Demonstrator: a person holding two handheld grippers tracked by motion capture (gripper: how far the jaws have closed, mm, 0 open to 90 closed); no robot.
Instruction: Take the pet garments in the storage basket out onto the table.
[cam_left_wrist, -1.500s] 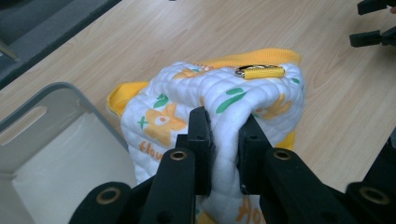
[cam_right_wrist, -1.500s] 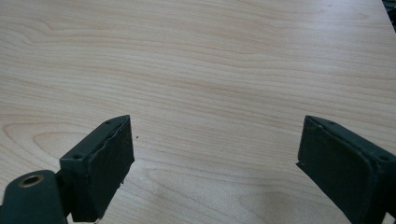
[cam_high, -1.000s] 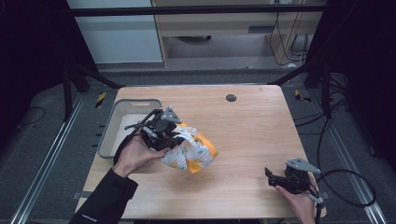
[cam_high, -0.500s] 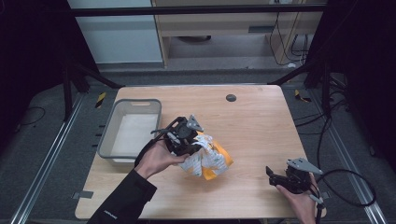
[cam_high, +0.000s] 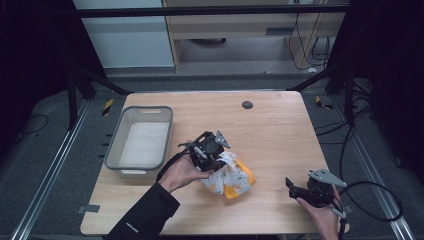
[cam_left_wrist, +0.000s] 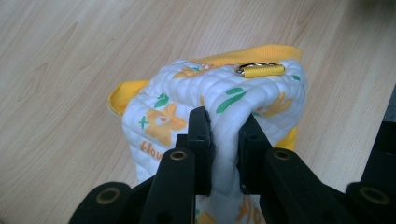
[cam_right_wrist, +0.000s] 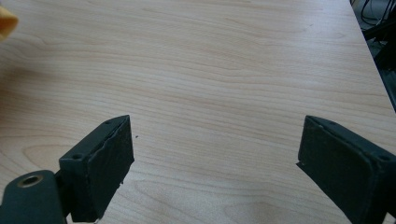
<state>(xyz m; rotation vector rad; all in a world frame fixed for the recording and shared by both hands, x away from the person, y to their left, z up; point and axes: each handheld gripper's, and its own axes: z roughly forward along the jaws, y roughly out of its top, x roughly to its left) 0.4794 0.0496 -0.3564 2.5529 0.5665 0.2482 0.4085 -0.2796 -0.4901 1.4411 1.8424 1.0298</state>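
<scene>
Changes since the earlier frames: your left gripper (cam_high: 209, 150) has carried the cloth (cam_high: 230, 175) away from the bin (cam_high: 141, 141) rightward toward the table's middle; your right gripper (cam_high: 300, 189) has stayed at the near right corner.

1. Bin. Grey plastic, rectangular with rounded corners and a handle slot in the far wall. It stands on the left part of the table (cam_high: 280, 130), with a pale flat bottom showing inside.

2. Left gripper. Black, held in your left hand (cam_high: 182, 172) with a dark sleeve behind it. In the left gripper view the jaws are clamped on a pinched fold of the cloth (cam_left_wrist: 219, 107).

3. Cloth. Quilted, soft, bunched into a lump; white with orange flowers, green marks and a yellow border. A small yellow loop with a metal ring (cam_left_wrist: 259, 69) sits on its top edge. It lies near the table's middle, just right of the bin, its lower part resting on the wood.

4. Right gripper. Black with a grey three-cornered plate and a trailing cable. In the right gripper view its jaws stand wide apart over bare wood, holding nothing, well apart from the cloth.

5. Table. Light wood grain, smooth, with a dark round hole (cam_high: 247, 104) near the far edge.

6. Room. Grey floor, black frame bars, cables at right, pale cabinet beyond.
</scene>
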